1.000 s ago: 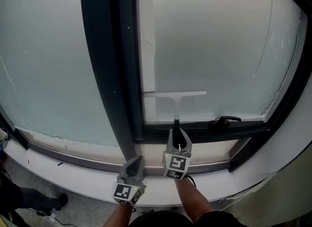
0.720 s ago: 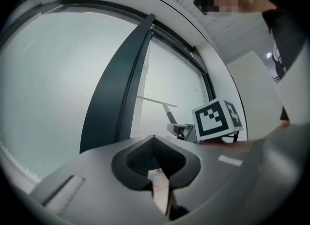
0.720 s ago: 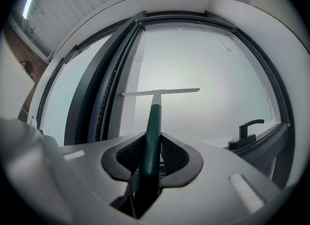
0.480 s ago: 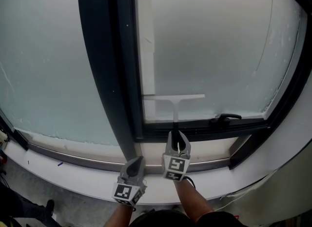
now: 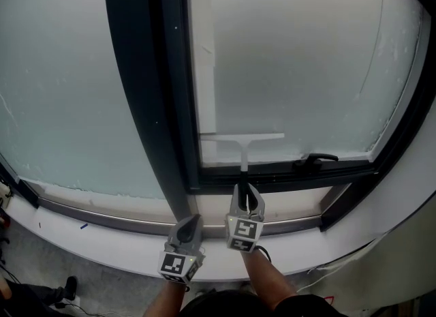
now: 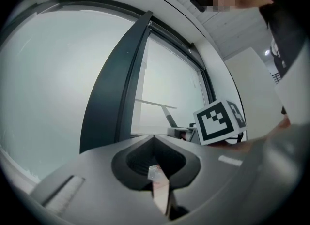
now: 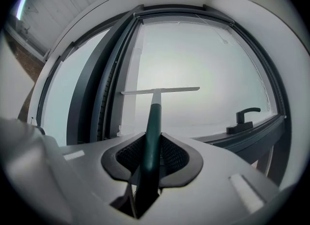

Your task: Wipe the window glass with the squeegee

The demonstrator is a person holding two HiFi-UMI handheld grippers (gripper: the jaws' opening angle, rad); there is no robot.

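- left gripper [image 5: 190, 222]: jaws pressed together, nothing in them, idle low beside the right one
- right gripper [image 5: 246, 190]: jaws clamped on the dark handle of the squeegee [image 5: 242, 138]; blade lies on the window glass [image 5: 300, 56] near its bottom edge, left end by the frame [image 5: 178, 104]
- squeegee looks light, with a stiff stem and soft blade edge; a handle-end grip may let it twist, so clamp firmly
- window handle [image 5: 314, 161] just right of blade: snag risk

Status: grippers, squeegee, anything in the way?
Right gripper shut on squeegee, blade low on right pane. Left gripper shut, idle over sill. Window handle just right of blade.
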